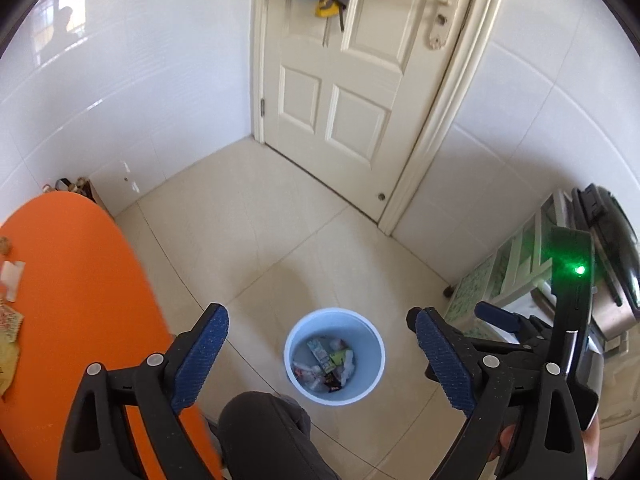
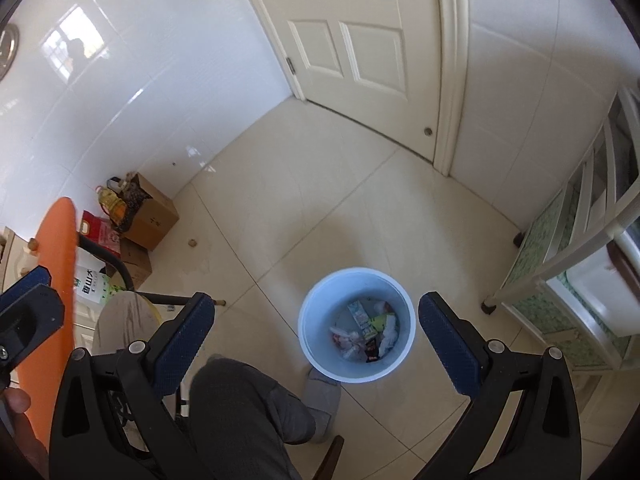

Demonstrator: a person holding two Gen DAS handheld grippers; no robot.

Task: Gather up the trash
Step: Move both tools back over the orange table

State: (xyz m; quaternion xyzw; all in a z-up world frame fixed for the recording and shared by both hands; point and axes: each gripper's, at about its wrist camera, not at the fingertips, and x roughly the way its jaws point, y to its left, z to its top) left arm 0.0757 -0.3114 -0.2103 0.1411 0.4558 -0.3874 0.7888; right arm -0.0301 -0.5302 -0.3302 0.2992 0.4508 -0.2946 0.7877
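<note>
A light blue bin (image 1: 294,338) stands on the tiled floor, with wrappers and crumpled paper (image 1: 326,364) lying inside. My left gripper (image 1: 319,314) hangs above it, open, nothing between its blue pads. In the right wrist view the same bin (image 2: 402,300) sits between the fingers of my right gripper (image 2: 317,300), which is also open and holds nothing. Trash (image 2: 368,332) shows at the bin's bottom. On the orange table (image 1: 80,280) at the left lie a white paper scrap (image 1: 11,278) and some wrappers (image 1: 10,322).
The person's knee (image 2: 240,412) and a grey slipper (image 2: 322,400) are just in front of the bin. Cardboard boxes and bags (image 2: 148,216) stand by the left wall, a stool (image 2: 124,320) by the table, a white shelf (image 2: 580,280) at the right, a closed door (image 1: 340,100) beyond.
</note>
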